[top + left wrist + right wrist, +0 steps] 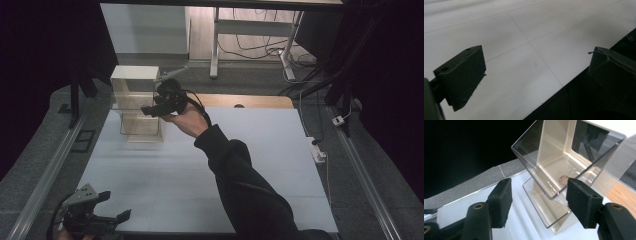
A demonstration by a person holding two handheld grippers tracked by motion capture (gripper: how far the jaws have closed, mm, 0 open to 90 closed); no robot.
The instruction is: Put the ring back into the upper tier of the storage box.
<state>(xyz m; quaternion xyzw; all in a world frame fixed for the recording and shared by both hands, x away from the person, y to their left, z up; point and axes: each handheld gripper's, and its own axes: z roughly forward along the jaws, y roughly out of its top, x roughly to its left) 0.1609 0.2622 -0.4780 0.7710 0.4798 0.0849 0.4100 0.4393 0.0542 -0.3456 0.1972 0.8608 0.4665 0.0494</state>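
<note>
While right gripper (150,110) sits at drawer unit (136,102) upper left of high view, I read job as working its clear drawers. Jaws stand partly apart, nothing between pads; in right gripper view upper clear drawer (554,162) stands pulled out at centre-right, small ring-like item (563,179) on its floor, lower drawer (546,205) also out beneath. I judge jaws spread to let go of or take drawer front. Left gripper (107,205) parked lower left on white table mat (200,175), jaws wide, empty, kept clear of work.
</note>
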